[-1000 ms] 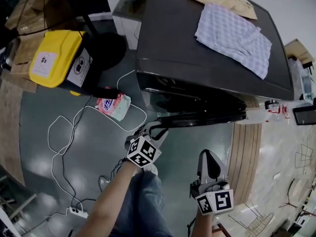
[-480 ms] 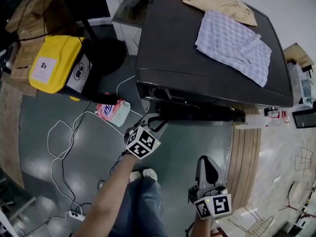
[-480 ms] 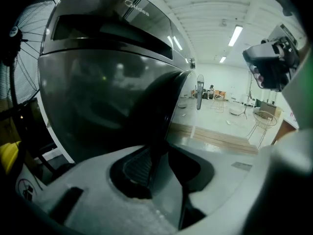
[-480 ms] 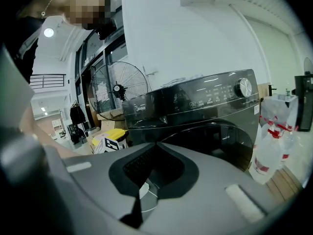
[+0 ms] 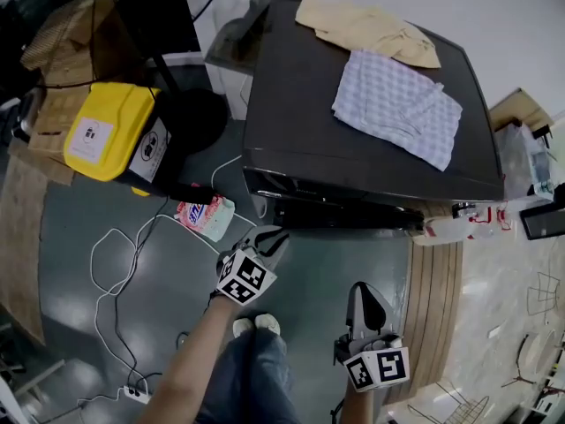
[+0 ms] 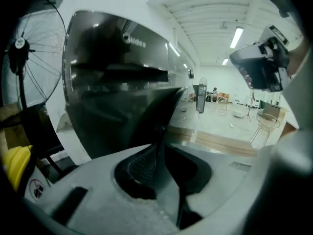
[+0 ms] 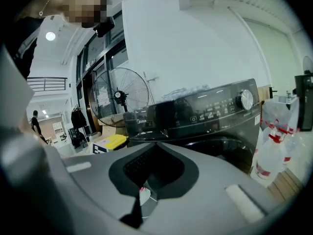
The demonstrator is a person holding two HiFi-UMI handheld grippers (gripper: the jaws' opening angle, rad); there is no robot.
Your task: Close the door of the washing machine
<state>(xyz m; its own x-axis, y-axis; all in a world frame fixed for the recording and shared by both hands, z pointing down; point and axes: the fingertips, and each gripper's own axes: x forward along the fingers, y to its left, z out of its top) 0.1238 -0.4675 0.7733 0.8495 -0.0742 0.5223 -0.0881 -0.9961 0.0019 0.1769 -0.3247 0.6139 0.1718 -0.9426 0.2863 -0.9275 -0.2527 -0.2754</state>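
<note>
The black washing machine [image 5: 353, 122] stands ahead of me, and its front door [image 5: 344, 215] lies flush against the body. My left gripper [image 5: 272, 234] hangs just in front of the door's left end, apart from it. Its jaws are closing to a narrow slit with nothing between them. In the left gripper view the left gripper [image 6: 164, 124] points at the dark glossy front [image 6: 112, 82]. My right gripper [image 5: 365, 288] is held lower and further back, shut and empty. In the right gripper view the right gripper [image 7: 155, 143] faces the round door [image 7: 220, 146] under the control panel.
A checked cloth [image 5: 397, 109] and a beige garment [image 5: 366, 29] lie on the machine's top. A yellow box [image 5: 110, 131], a detergent pouch [image 5: 205, 215] and white cables [image 5: 115, 263] are on the floor at left. Spray bottles [image 5: 459, 226] stand at the right. My legs [image 5: 256, 378] are below.
The door, ajar a second ago, has swung in against the machine's front. My left gripper has drawn back from it and its jaws have narrowed. The right gripper has risen slightly.
</note>
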